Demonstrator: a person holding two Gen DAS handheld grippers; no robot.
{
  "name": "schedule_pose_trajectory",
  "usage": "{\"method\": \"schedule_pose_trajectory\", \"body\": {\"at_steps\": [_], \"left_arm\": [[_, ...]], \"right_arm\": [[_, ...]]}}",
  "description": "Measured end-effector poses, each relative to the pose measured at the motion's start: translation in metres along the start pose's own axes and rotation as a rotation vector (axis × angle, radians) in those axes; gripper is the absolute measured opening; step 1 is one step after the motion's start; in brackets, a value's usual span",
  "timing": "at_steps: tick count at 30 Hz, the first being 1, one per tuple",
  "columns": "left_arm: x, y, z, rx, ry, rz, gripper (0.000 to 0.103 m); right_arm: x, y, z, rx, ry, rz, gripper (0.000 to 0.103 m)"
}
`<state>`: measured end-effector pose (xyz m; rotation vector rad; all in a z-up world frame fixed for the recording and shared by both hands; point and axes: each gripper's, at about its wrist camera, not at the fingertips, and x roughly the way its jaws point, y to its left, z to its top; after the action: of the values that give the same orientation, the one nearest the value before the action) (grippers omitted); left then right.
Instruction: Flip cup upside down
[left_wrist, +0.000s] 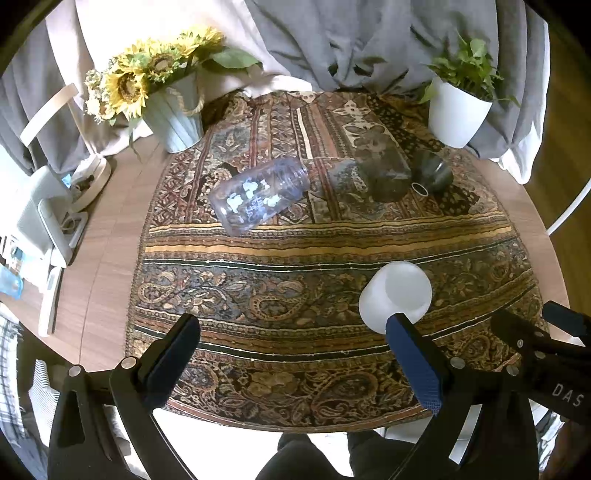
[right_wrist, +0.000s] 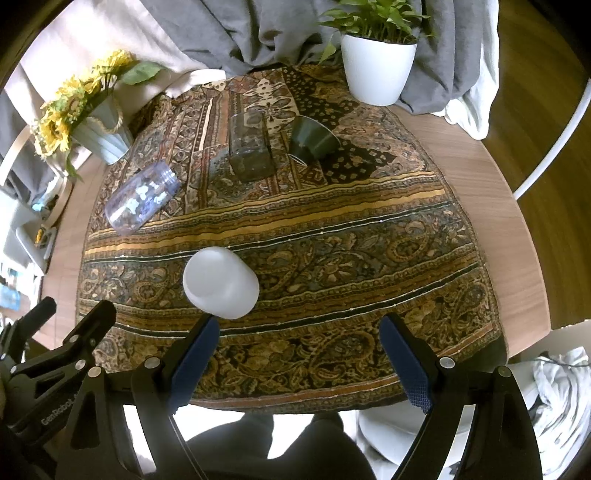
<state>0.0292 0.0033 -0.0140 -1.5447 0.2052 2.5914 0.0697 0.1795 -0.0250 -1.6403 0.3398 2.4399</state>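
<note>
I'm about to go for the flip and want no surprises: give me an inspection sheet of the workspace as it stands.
Surface: round wooden table under a patterned cloth.
Job's things: white cup near the front; which end faces up is unclear. Ungripped.
Clutter: clear printed jar on its side at left; square grey glass container and dark green cup, tipped over, behind.
Grippers: left gripper and right gripper both with jaws wide open, holding nothing, short of the cup.
Cables: nothing clearly seen.
Surroundings: sunflower bucket, white potted plant, grey drapes, white devices at the left edge.
</note>
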Motion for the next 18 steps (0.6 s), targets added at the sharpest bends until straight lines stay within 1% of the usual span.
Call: {"method": "schedule_pose_trajectory", "body": {"at_steps": [18], "left_arm": [[0.0017,0.0019,0.0015,0.000,0.002,0.001,0.103]], "right_arm": [[0.0024,0.0029,0.0020,0.000,0.003,-0.002,0.089]]}}
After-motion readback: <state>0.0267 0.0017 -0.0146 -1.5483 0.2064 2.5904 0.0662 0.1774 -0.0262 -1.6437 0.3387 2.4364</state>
